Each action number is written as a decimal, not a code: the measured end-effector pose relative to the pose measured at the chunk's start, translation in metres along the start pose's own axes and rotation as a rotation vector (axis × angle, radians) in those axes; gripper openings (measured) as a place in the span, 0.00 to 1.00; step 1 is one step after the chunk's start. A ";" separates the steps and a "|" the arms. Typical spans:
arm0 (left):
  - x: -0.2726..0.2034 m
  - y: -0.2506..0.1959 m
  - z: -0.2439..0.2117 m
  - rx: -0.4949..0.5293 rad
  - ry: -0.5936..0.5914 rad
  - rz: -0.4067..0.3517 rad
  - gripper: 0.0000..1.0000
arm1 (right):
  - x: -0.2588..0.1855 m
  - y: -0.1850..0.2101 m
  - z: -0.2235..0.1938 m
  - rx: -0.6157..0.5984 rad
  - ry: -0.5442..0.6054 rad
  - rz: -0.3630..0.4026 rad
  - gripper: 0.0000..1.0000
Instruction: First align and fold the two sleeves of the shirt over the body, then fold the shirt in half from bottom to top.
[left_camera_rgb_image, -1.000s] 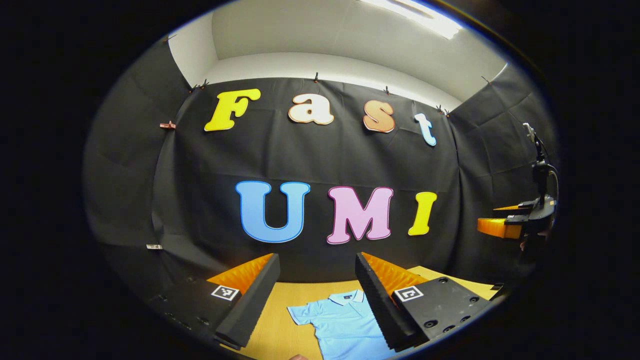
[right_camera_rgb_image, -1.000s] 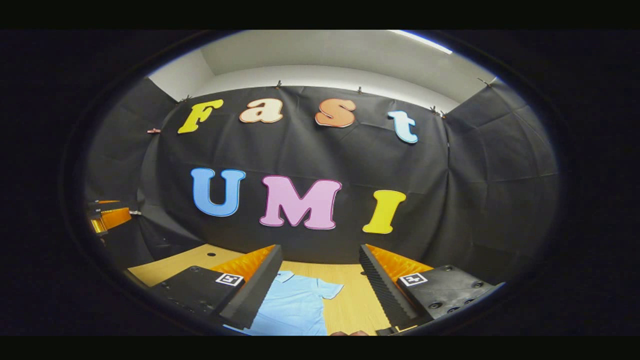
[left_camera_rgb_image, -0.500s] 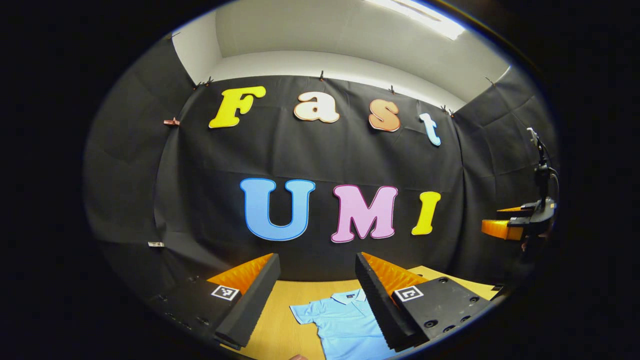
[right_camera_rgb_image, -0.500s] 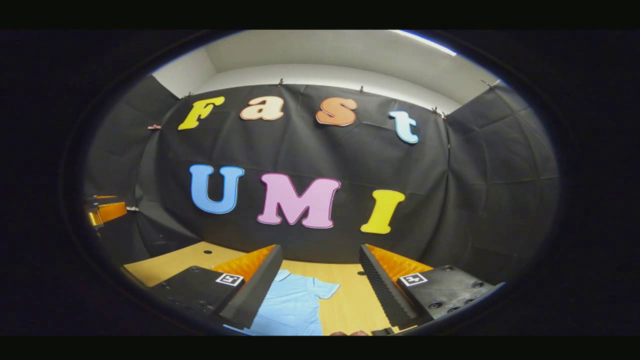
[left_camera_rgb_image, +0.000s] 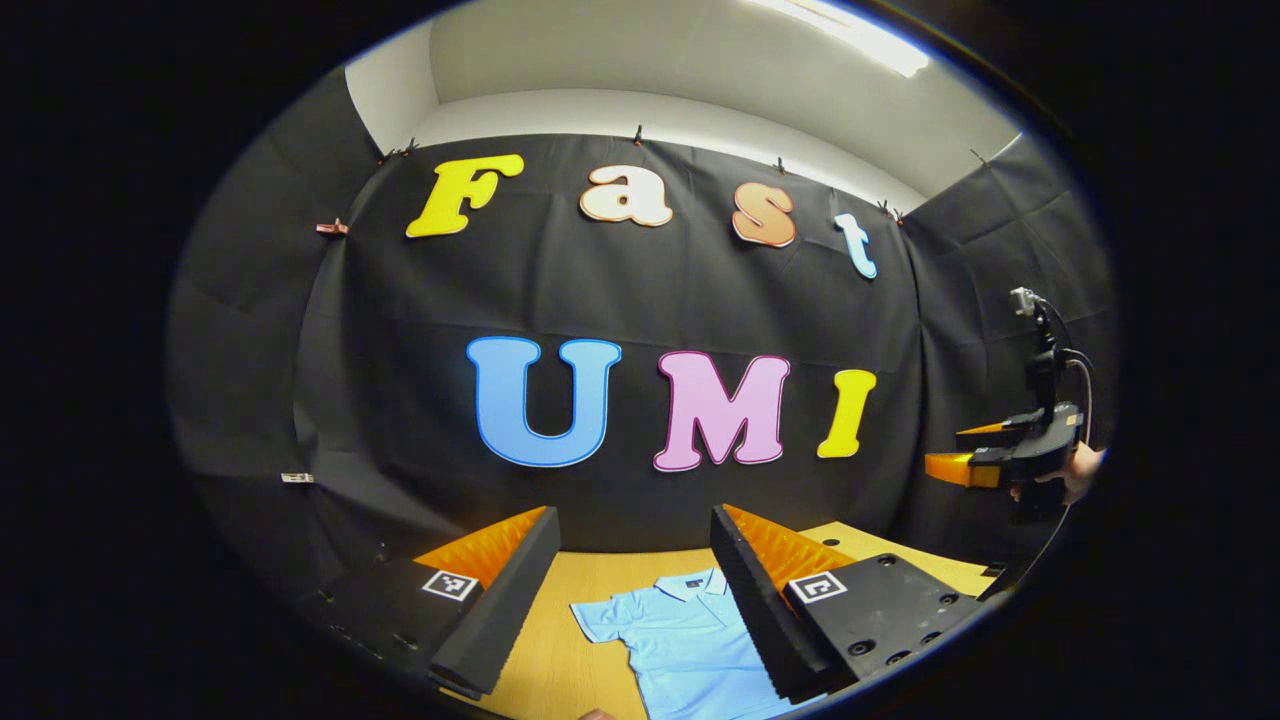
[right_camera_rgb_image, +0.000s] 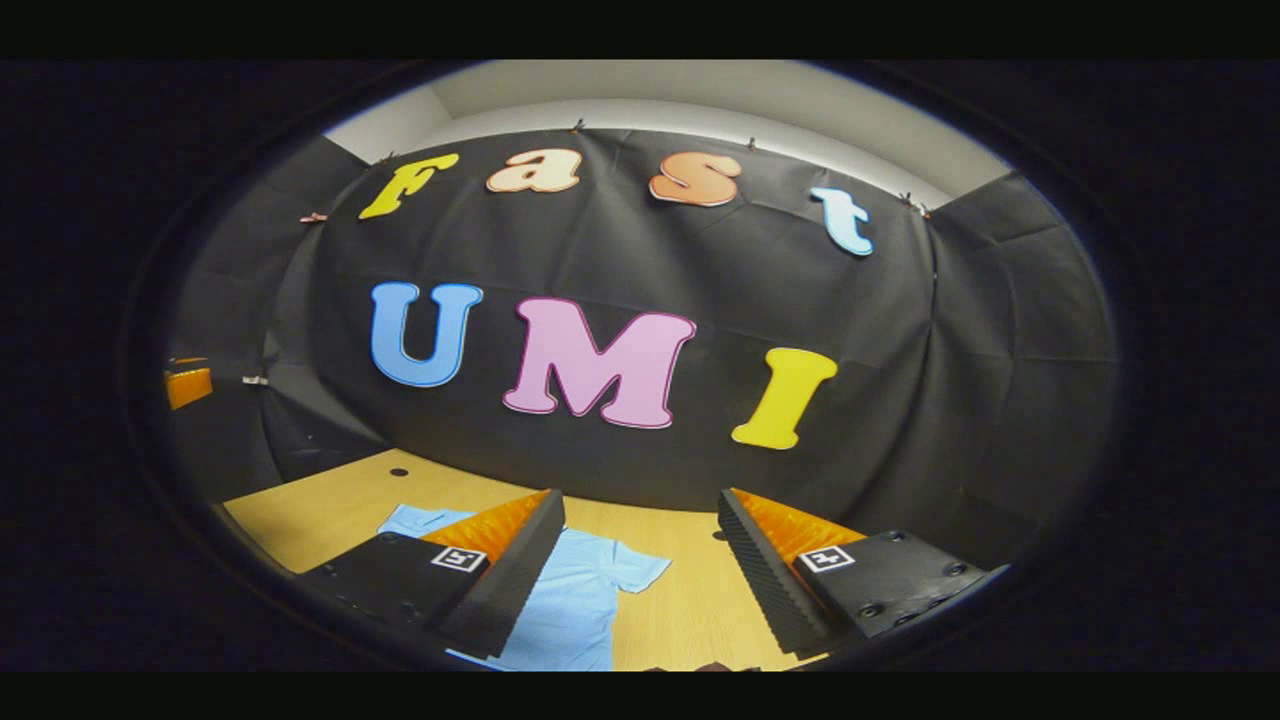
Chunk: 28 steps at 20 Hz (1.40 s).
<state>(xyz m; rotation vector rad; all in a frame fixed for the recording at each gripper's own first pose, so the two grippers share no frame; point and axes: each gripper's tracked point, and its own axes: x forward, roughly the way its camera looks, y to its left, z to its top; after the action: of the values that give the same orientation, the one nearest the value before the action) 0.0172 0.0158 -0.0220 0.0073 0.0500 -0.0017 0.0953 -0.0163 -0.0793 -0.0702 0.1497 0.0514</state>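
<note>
- Fingers of the left gripper (left_camera_rgb_image: 633, 590) stand wide apart in the left gripper view, with nothing between them but air; beyond and below the gap lies the shirt (left_camera_rgb_image: 680, 640), light blue, flat on the table (left_camera_rgb_image: 560, 600).
- Same story for the right gripper (right_camera_rgb_image: 640, 570) in the right gripper view: jaws spread wide, holding nothing, poised above the cloth and not touching it.
- Shirt position: spread face up on the wooden table, collar (left_camera_rgb_image: 695, 585) toward the back wall, both short sleeves out to the sides and neither folded in yet, so I judge the task has not really begun.
- What changed over the last second: the right gripper has tipped downward. More tabletop now shows in its view, and the far sleeve (right_camera_rgb_image: 415, 518) has come into sight to the left of its left finger, where a moment ago only the body and the near sleeve (right_camera_rgb_image: 635, 570) were visible.
- From the left gripper view, the right gripper (left_camera_rgb_image: 985, 462) has dropped a little and come inward, with the person's hand (left_camera_rgb_image: 1080, 470) behind it now showing; the left gripper has barely shifted.
- My reading: the right side is starting its approach to a sleeve while the left waits, both held high and level, pointing at the back wall.
</note>
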 end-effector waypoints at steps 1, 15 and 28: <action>0.006 0.002 -0.003 0.001 0.006 0.012 0.97 | 0.019 -0.001 -0.011 -0.005 0.011 0.014 0.97; 0.147 -0.009 -0.050 0.099 0.116 0.252 0.97 | 0.276 -0.028 -0.288 0.161 0.494 0.134 0.96; 0.177 -0.001 -0.075 0.099 0.213 0.215 0.98 | 0.287 -0.034 -0.416 0.240 0.842 0.042 0.47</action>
<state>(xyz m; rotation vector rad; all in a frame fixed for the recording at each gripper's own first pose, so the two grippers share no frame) 0.1905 0.0147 -0.1060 0.1114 0.2620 0.2115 0.3197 -0.0674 -0.5310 0.1571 0.9968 0.0432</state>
